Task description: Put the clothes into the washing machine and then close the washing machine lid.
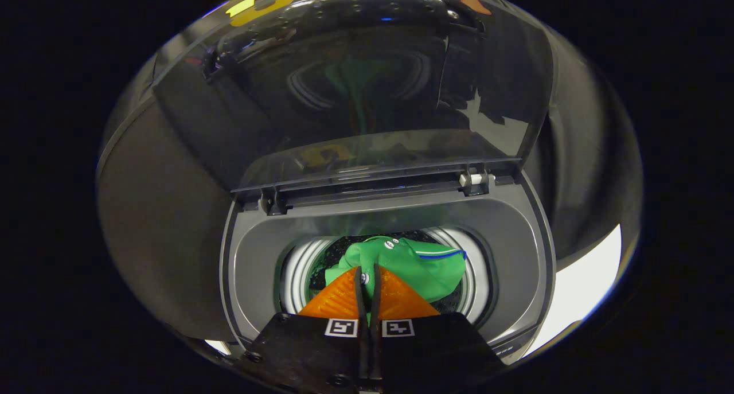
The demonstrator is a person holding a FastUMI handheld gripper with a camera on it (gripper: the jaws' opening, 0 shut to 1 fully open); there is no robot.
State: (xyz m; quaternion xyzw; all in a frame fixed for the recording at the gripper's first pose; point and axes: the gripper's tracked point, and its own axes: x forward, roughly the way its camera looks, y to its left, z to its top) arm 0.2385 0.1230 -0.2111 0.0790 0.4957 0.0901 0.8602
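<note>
Both tongs (367, 270) tight on green garment (418, 265) over washer drum (301, 268), lid (355, 96) up.

A green garment (410, 262) with a blue-and-white trim is seen bunched in the drum mouth of the grey top-loading washing machine (516, 239). The tinted transparent lid (367, 96) is raised upright on its rear hinges.

The gripper (369, 276) fingers are pressed together on a fold of the garment.

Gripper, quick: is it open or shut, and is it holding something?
Gripper: shut on the green shirt, pinching a fold of it over the washing machine drum, under the raised lid.
</note>
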